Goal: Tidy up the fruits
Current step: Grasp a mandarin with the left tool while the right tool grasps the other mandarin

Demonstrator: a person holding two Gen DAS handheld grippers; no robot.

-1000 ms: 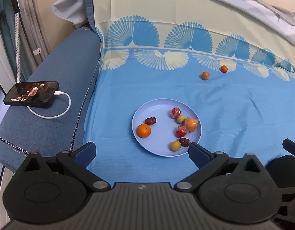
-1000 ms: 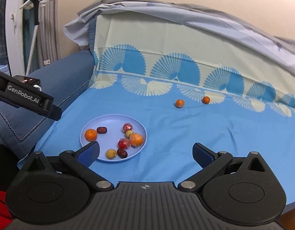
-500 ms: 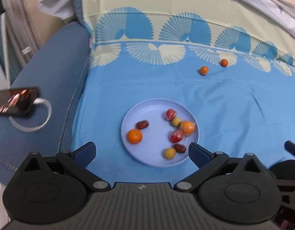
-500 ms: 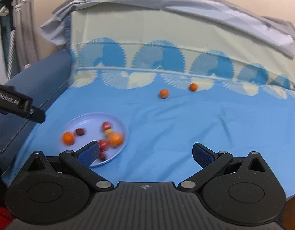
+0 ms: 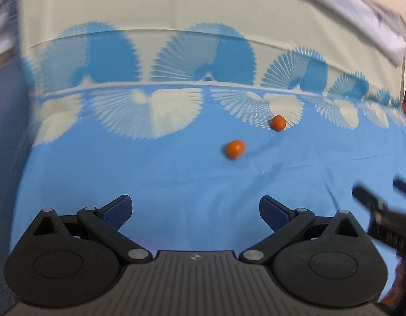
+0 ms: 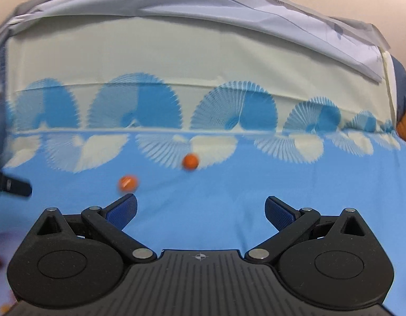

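Observation:
Two small orange fruits lie on the blue sheet. The nearer fruit [image 5: 235, 148] and the farther fruit [image 5: 278, 122] sit ahead of my left gripper [image 5: 195, 212], which is open and empty. In the right wrist view the nearer fruit [image 6: 128, 182] lies just beyond my left fingertip [image 6: 123, 210], and the farther fruit [image 6: 190, 161] is ahead. My right gripper [image 6: 200, 212] is open and empty. The plate's edge [image 6: 2, 239] with blurred fruits shows at the lower left of the right wrist view.
The blue sheet [image 5: 176, 179] covers the seat, and its cream fan-patterned part [image 5: 176, 52] runs up the backrest. My right gripper shows at the right edge of the left wrist view [image 5: 382, 218]. An orange cushion [image 6: 405, 129] sits at the far right.
Both grippers moved forward and right toward the two loose orange fruits. The plate left the left wrist view and slid to the lower-left corner of the right one. Both stayed open.

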